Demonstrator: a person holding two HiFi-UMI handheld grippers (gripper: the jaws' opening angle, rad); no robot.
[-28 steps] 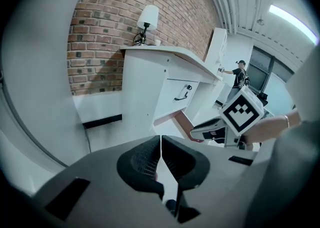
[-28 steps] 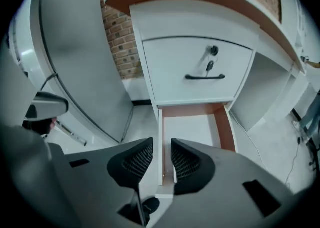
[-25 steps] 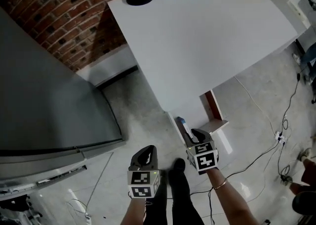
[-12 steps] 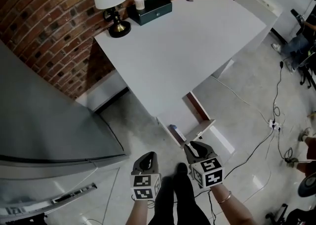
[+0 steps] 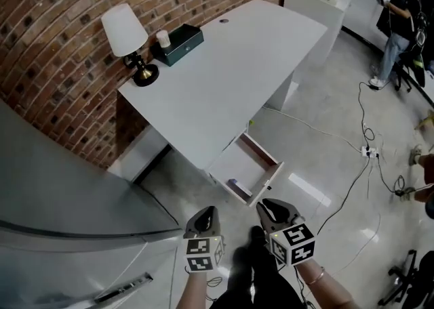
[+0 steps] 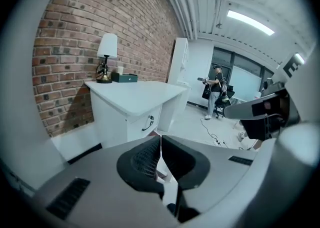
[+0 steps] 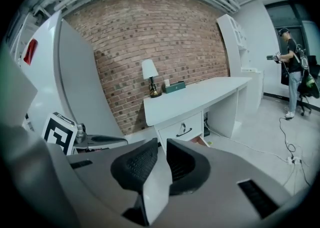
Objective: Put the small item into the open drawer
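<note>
1. Red-brown brick wall (image 5: 61, 50): runs behind the desk along the upper left of the head view.
2. Pale polished floor (image 5: 325, 131): carries loose cables and a white power strip (image 5: 369, 153) at the right.
3. Large grey smooth-fronted cabinet (image 5: 61, 192): stands left of the desk, against the same wall.
4. White rectangular desk surface (image 5: 224, 77): one long edge lies against the wall; items 7, 9 and 10 are grouped at its wall-side end.
5. Person in dark clothing (image 5: 400, 23): stands well apart, at the far right.
6. White open drawer with brown side edges (image 5: 239, 162): pulled out from under the desk front, toward the 2 grippers.
7. Table lamp with white shade and brass-and-black base (image 5: 125, 33): upright at the surface's corner.
8. Left gripper (image 5: 203, 217) and right gripper (image 5: 273, 207): both held low in the head view, clear of the drawer. The left jaws meet tip to tip, empty. The right jaws have just been closing; a narrow gap remains and nothing sits between them.
9. Dark green rectangular box (image 5: 178, 45): just beside the lamp.
10. Small white cylinder (image 5: 163, 38): between lamp and box, touching or nearly touching the box.
11. Small bluish item (image 5: 235, 186): lies inside the drawer, near its front panel.
</note>
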